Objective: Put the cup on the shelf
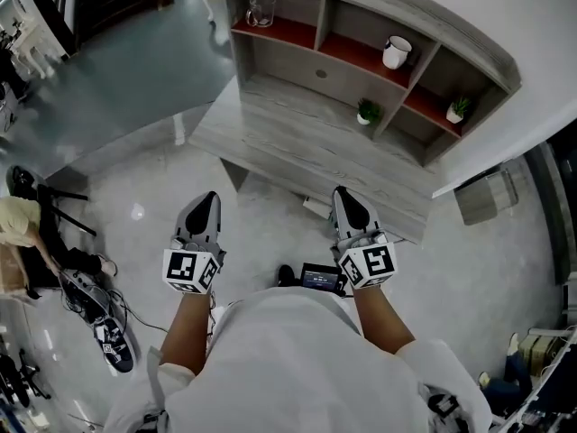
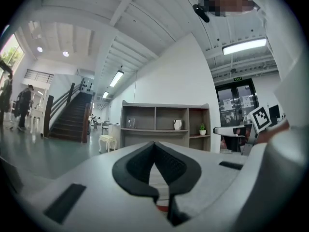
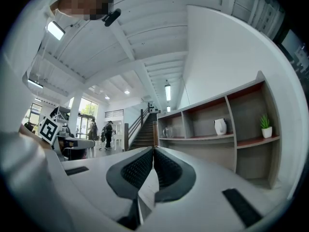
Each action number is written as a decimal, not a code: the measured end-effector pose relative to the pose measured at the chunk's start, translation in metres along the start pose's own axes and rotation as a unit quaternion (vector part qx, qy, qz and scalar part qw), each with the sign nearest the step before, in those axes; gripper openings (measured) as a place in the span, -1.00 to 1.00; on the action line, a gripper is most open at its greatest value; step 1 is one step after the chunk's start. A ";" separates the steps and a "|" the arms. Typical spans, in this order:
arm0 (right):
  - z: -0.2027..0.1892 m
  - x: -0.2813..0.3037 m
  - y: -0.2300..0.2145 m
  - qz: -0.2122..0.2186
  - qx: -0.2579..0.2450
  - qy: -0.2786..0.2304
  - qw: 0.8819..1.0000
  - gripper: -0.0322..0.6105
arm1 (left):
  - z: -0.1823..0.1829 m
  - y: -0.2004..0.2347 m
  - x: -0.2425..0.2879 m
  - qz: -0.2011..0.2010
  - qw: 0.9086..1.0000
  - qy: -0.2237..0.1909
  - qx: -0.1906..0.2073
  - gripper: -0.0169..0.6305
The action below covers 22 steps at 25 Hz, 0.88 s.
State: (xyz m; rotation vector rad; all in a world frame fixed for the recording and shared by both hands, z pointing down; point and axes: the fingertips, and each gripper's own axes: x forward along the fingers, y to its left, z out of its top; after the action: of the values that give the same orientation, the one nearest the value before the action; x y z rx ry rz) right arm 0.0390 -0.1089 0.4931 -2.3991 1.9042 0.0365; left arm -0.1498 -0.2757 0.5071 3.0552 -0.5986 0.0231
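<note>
We hold the left gripper (image 1: 206,207) and right gripper (image 1: 347,204) idle, jaws pressed together on nothing, because the white ceramic cup (image 1: 397,52), seemingly the task's, already stands well ahead of them inside the grey wooden shelf (image 1: 297,124).

In the head view the shelf (image 1: 424,25) has its top board cut by the upper edge, and the clear vessel (image 1: 261,11) in its upper left compartment is too small to tell jug from glass. A person (image 1: 18,228) is cut by the left edge. A black device (image 1: 321,279) sits partly hidden behind the marker cube of the right claw (image 1: 345,195).
</note>
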 end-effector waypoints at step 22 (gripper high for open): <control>-0.006 -0.097 0.118 -0.028 -0.039 -0.011 0.999 -0.79 | -0.030 -0.030 -0.123 -0.042 0.998 -0.015 -0.044 -0.92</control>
State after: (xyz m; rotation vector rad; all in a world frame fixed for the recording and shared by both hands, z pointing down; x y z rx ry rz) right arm -0.0980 -0.0419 0.5000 -2.4901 1.8577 0.1354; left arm -0.2524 -0.2005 0.5338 2.9972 -0.4578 -0.0484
